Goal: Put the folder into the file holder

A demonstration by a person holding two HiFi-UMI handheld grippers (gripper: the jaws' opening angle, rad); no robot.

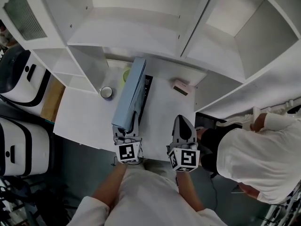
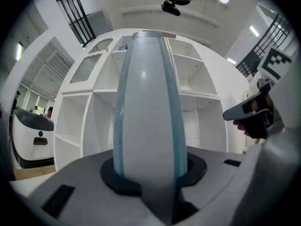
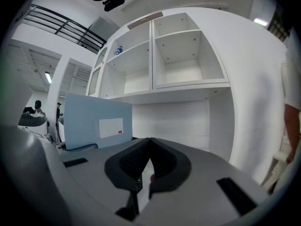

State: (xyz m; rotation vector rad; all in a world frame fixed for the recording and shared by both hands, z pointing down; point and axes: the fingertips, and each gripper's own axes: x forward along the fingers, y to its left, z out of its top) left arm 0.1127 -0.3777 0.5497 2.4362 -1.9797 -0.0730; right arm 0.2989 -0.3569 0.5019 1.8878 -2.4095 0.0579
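keep the folder (image 1: 130, 94) upright beside the holder (image 1: 148, 84)

left gripper (image 1: 127, 132) clenched on the folder's near end, which stands on edge just left of the holder. right gripper (image 1: 182, 120), short of the holder, is pinched shut and empty. best shifted right — level, then lowered.

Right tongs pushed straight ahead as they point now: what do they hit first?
Likely the small pink object on the white table, which lies in line ahead of the right tongs. If they pass above it, the shelf unit's back wall comes first. Height is unclear.
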